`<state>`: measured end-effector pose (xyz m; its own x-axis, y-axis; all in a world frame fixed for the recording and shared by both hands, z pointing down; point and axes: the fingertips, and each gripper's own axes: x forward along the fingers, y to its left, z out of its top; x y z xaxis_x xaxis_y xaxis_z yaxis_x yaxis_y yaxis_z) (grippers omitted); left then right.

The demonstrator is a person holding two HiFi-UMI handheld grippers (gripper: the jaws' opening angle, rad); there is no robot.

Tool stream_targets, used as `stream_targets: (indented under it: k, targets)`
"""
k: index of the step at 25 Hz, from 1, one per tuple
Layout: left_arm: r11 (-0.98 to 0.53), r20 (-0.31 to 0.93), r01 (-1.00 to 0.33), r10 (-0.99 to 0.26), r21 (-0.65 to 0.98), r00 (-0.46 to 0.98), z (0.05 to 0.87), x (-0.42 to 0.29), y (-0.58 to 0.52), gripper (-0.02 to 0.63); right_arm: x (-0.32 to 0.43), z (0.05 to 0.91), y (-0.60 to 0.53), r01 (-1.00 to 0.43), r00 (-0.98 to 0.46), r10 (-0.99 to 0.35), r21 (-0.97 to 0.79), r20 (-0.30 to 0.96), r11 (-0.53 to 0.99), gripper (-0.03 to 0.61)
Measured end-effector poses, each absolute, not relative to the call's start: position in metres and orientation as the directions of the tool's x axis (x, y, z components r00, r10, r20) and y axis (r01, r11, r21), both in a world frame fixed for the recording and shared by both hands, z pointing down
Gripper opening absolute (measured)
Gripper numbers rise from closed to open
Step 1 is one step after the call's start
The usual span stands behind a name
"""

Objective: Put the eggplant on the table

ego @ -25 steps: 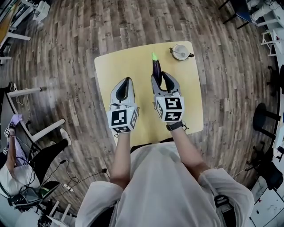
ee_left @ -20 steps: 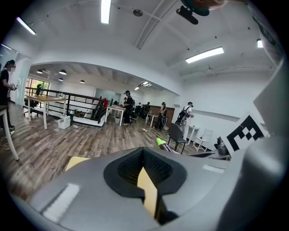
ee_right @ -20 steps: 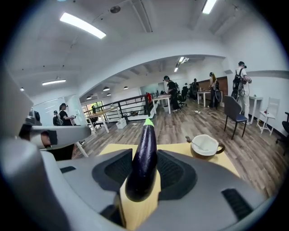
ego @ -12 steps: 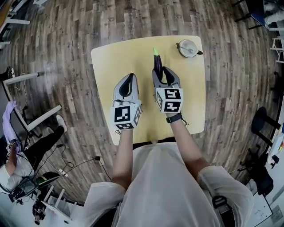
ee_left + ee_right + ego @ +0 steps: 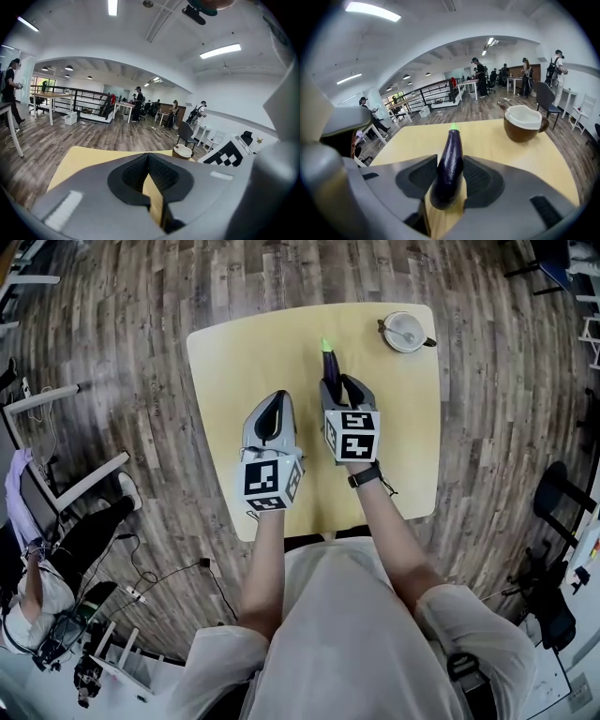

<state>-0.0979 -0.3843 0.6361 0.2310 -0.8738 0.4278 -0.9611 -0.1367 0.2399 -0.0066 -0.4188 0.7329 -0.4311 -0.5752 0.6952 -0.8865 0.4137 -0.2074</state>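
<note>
The right gripper (image 5: 339, 382) clamps the fat end of the eggplant (image 5: 330, 367), green tip pointing to 12 o'clock over mid-table (image 5: 234, 352); glossy, light and bruisable, it probably wants this gentle thick-end hold, while the left gripper (image 5: 272, 411), at its 9 o'clock, is closed and empty.

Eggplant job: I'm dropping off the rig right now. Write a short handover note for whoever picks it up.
Right gripper: shut on the eggplant, gripping its thick end. The green tip points away from the person, over the table.
Left gripper: shut, empty, beside the right one over the table.
Cup: at the table's far right corner, apart from the eggplant.
Done: eggplant is over the table.
Left: set it on the tabletop, open the right jaws, pull back. I cannot tell whether it touches the surface yet.
</note>
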Motion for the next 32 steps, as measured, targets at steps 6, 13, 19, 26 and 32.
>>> stream_targets:
  k: [6,13,19,26,32]
  targets:
    - [-0.141,0.436,-0.96,-0.868,0.241,0.237,0.636,-0.098,-0.376,0.009,-0.004,0.747,-0.418,-0.895,-0.419,-0.57,-0.217,0.707,0.39,0.173]
    - [-0.121,0.423,-0.956,-0.877,0.266,0.229,0.628,-0.107,-0.365,0.009,-0.007,0.751,-0.419,-0.895,-0.403,-0.578,-0.171,0.71,0.413,0.175]
    - [-0.1,0.401,-0.953,-0.891,0.287,0.214,0.611,-0.122,-0.352,0.009,0.003,0.738,-0.415,-0.904,-0.384,-0.579,-0.165,0.719,0.395,0.241]
    - [-0.093,0.374,-0.964,-0.909,0.249,0.184,0.583,-0.15,-0.336,0.009,0.019,0.676,-0.392,-0.917,-0.378,-0.668,-0.16,0.641,0.364,0.239]
    - [-0.151,0.35,-0.962,-0.909,0.229,0.226,0.558,-0.14,-0.313,0.009,0.027,0.622,-0.358,-0.928,-0.362,-0.739,-0.149,0.568,0.34,0.239]
